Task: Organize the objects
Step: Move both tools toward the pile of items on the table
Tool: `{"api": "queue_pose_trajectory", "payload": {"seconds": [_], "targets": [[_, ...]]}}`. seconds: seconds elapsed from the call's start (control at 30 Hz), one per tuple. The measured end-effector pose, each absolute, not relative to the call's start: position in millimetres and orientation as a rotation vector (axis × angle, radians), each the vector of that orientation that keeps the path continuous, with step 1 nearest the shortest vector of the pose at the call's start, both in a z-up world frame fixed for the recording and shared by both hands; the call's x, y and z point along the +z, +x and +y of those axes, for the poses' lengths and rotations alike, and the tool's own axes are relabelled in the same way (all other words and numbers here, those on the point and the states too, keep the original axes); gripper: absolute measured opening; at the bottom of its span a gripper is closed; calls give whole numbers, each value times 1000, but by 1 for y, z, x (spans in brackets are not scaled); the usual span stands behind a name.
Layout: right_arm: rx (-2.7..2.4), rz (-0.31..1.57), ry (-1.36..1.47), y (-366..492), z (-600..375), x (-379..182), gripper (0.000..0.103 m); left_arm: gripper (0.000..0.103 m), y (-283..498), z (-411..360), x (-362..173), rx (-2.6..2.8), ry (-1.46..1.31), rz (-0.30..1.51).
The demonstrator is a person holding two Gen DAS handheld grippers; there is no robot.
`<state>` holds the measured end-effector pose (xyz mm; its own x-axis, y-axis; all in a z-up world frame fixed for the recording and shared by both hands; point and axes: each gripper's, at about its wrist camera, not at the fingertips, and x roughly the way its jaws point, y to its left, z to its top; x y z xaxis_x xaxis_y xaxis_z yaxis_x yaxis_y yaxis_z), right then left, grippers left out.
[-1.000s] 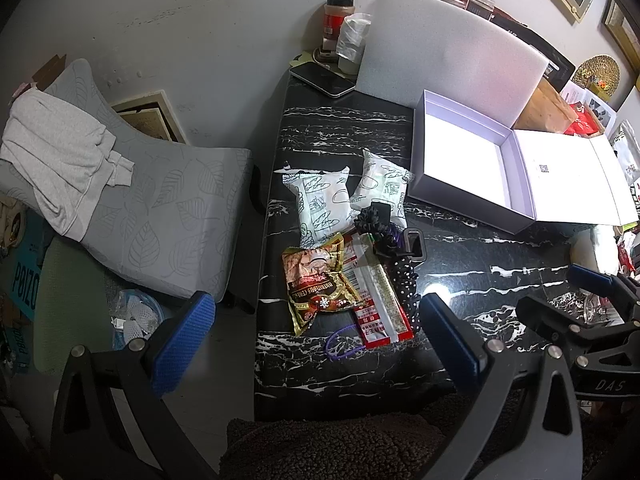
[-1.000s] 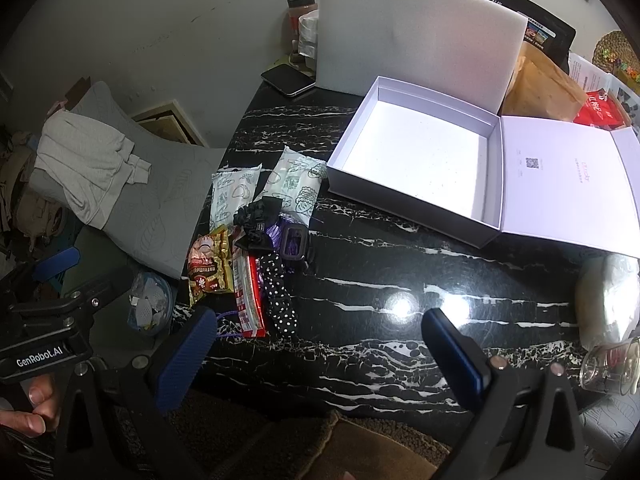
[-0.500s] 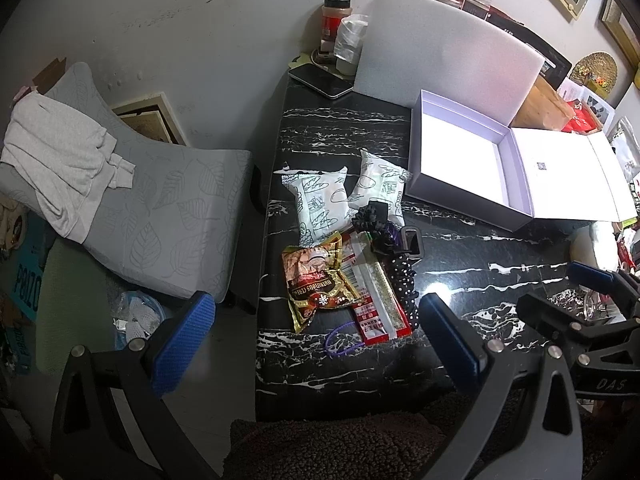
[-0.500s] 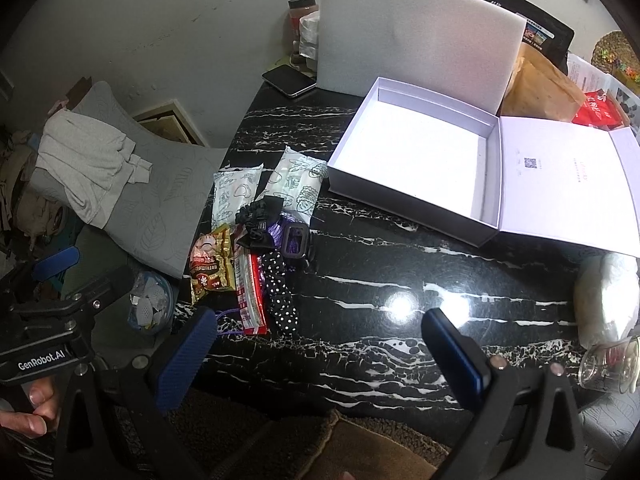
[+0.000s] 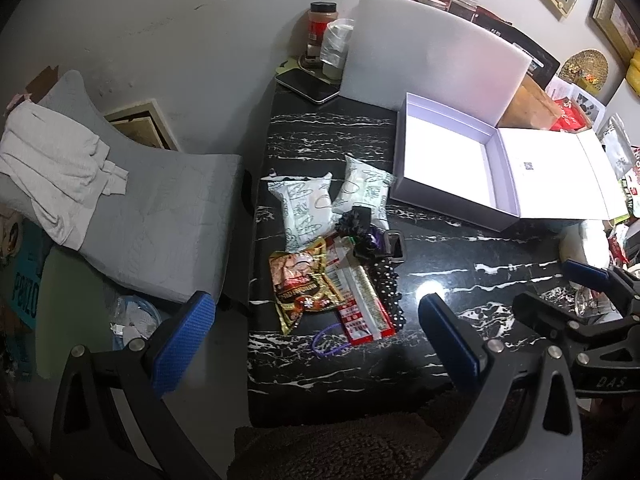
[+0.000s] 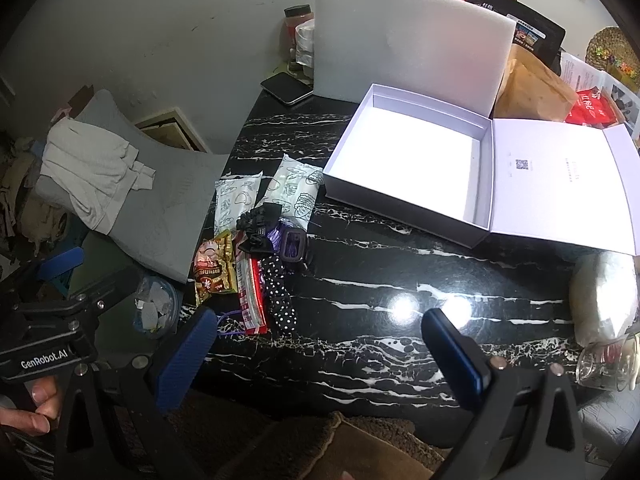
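Observation:
A pile of small items lies on the black marble table (image 5: 440, 248) near its left edge: two white printed packets (image 5: 306, 208) (image 6: 294, 192), a gold-red snack packet (image 5: 302, 282) (image 6: 212, 266), a red-white sachet (image 5: 364, 304), a black polka-dot band (image 6: 280, 292), a dark watch (image 6: 294, 244) and a purple loop (image 5: 328, 340). An open white box (image 5: 444, 164) (image 6: 408, 168) with its lid folded out sits at the back right. My left gripper (image 5: 312, 340) hovers open above the pile's near side. My right gripper (image 6: 316, 350) hangs open over bare table right of the pile.
A phone (image 5: 308, 86), a spice jar (image 5: 322, 26) and a white foam sheet (image 5: 432, 64) stand at the table's back. A glass (image 6: 604, 364) and a white bundle (image 6: 606, 292) sit at the right edge. A grey cushion (image 5: 152, 208) with a white cloth lies left.
Both views have shifted only slightly; the grippers stay open and the objects on the table have not moved.

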<state>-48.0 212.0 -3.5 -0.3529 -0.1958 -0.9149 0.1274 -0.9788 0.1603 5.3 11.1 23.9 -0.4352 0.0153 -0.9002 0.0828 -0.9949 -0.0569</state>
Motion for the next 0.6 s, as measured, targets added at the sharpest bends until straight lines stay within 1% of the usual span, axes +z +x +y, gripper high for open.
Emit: {"api": "queue_pose_trajectory", "payload": {"seconds": [0.47, 0.6], "targets": [[-2274, -7, 1650, -58, 208, -21, 102, 102, 10, 12, -6, -2500, 1693, 283], [-2233, 7, 1634, -61, 207, -33, 99, 102, 9, 9, -22, -2458, 1682, 281]]}}
